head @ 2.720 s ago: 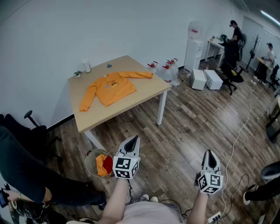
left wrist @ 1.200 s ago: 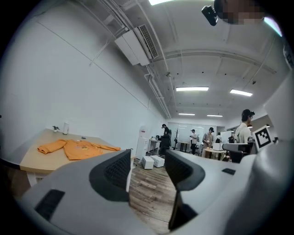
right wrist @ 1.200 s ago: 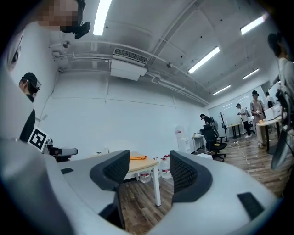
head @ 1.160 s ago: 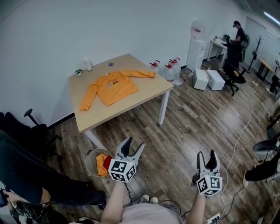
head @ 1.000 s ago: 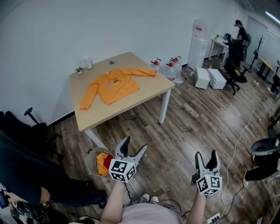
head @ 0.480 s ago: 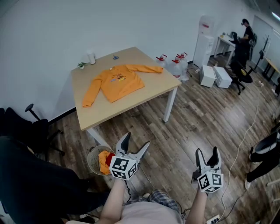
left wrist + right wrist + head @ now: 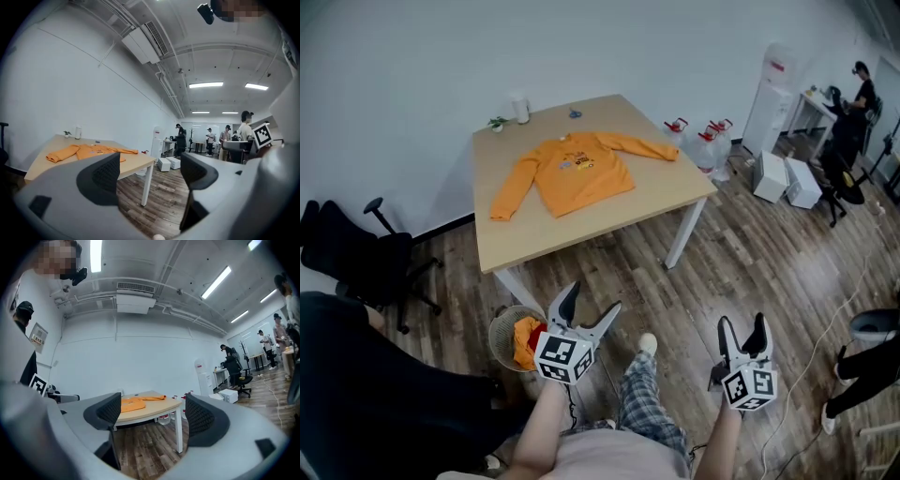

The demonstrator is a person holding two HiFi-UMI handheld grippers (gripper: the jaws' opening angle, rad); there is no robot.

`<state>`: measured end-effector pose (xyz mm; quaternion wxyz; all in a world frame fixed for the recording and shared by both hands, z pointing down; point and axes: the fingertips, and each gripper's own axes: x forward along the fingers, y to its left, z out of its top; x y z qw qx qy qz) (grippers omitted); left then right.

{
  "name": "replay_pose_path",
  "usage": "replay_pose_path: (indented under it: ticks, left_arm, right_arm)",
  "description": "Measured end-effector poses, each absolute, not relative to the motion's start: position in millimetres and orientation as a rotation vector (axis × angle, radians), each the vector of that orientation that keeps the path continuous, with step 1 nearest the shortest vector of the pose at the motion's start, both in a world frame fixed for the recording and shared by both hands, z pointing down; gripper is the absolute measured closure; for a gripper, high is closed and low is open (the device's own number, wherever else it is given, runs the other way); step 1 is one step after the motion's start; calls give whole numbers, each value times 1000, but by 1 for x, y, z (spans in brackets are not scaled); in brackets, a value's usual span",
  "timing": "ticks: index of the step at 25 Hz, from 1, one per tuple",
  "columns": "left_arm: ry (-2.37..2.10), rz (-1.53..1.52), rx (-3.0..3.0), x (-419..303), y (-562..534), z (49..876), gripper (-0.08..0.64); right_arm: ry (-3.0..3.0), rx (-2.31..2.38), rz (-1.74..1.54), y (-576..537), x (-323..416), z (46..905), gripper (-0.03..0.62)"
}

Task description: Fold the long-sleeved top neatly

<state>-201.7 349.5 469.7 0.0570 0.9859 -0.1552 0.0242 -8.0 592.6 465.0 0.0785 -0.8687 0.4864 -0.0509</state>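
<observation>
Where the wood floor (image 7: 750, 253) meets the white wall (image 7: 441, 56), the table (image 7: 581, 230) stands with the orange top (image 7: 578, 173) spread flat on it, sleeves out to either side. Well apart from it, over the floor, the left gripper (image 7: 589, 302) and right gripper (image 7: 742, 323) point level toward the table. Their jaws have just been opening and stand wide apart, with nothing between them. A basket (image 7: 499, 330) sits beside the left gripper.

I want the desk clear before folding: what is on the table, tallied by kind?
Orange long-sleeved top: 1
White container: 1
Small green plant: 1
Small blue item: 1
Total: 4
</observation>
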Motion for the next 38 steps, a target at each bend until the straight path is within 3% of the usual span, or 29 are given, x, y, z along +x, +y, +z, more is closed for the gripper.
replay_pose_path:
  ticks: [7, 18, 26, 38]
  left_arm:
    - [-707, 50, 2934, -166, 263, 480, 172]
    - [-1223, 38, 2795, -92, 91, 456, 172]
    - [-1412, 89, 2674, -87, 39, 458, 172]
    - [-1591, 107, 2581, -104, 6, 451, 172]
  right_arm:
    - [1597, -2515, -175, 491, 69, 475, 177]
    - [2004, -2273, -209, 238, 205, 449, 181]
    - [2282, -2091, -260, 127, 211, 459, 179]
    - [2428, -1929, -297, 53, 196, 461, 179]
